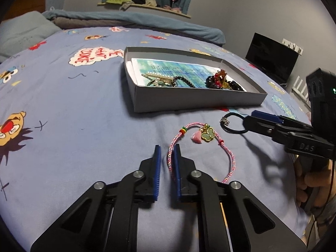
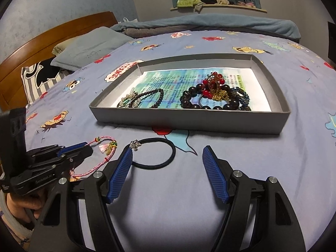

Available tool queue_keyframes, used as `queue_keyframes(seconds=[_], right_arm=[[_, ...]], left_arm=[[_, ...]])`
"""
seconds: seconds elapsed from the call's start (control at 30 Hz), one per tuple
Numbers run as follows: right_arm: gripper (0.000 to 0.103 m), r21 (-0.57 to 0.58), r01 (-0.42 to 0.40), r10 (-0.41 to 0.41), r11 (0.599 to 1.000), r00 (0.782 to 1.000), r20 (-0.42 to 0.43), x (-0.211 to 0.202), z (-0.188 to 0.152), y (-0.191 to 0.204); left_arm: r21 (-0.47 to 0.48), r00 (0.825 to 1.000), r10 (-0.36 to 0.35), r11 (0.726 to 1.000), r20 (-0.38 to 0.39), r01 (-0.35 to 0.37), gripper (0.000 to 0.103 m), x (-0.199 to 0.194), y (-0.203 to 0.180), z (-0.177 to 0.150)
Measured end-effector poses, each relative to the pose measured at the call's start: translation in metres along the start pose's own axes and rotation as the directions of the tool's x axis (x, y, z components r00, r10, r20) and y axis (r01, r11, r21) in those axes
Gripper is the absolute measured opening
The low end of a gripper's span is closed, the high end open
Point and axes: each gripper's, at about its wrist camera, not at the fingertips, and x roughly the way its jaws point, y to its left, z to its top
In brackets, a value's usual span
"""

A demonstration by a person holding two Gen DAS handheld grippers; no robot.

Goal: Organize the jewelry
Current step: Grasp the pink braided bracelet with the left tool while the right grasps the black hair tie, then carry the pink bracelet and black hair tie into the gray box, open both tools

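Observation:
A pink cord bracelet [image 1: 229,153] with a butterfly charm and tassel lies on the bedsheet; it also shows in the right wrist view [image 2: 98,166]. My left gripper [image 1: 167,149] is narrowly open, its right finger resting on the cord's left side. A black hair tie [image 2: 168,157] with a silver star charm lies right of it [image 1: 232,129]. My right gripper [image 2: 168,153] is wide open around the hair tie, low over the sheet. A grey shallow box [image 2: 189,124] beyond holds several bead bracelets and necklaces [image 2: 216,96].
The bed has a blue cartoon-print sheet [image 1: 84,109]. Pillows [image 2: 84,50] and a wooden headboard [image 2: 52,33] are at far left, a folded blanket [image 2: 210,25] along the far edge. A dark monitor [image 1: 271,56] stands beyond the bed.

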Motion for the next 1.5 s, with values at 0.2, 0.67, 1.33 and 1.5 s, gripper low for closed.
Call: queue_keyframes(seconds=[0.2,0.67,1.33,1.5], right_arm=[[0.048,-0.084,0.022,-0.025,0.996,0.999,-0.027,0.009,-0.004,0.016],[0.003,-0.077,-0.052,0.054,0.996,0.998,0.027,-0.006,-0.013,0.018],[0.003,-0.062,-0.081,0.091,0.995,0.978,0.19,-0.053,0.015,0.01],[0.003,-0.069,-0.061,0.075,0.996,0.975,0.211,-0.059,0.033,0.005]], left_arm=[[0.01,1.0,-0.005,1.0,0.011,0.004,0.009,-0.003,-0.003,-0.001],[0.015,0.999,-0.003,1.0,0.047,0.002,0.003,-0.011,-0.003,-0.002],[0.025,0.983,-0.089,0.996,0.159,0.086,0.003,-0.044,-0.014,0.035],[0.056,0.979,-0.091,0.995,0.183,0.082,0.003,-0.048,-0.022,0.056]])
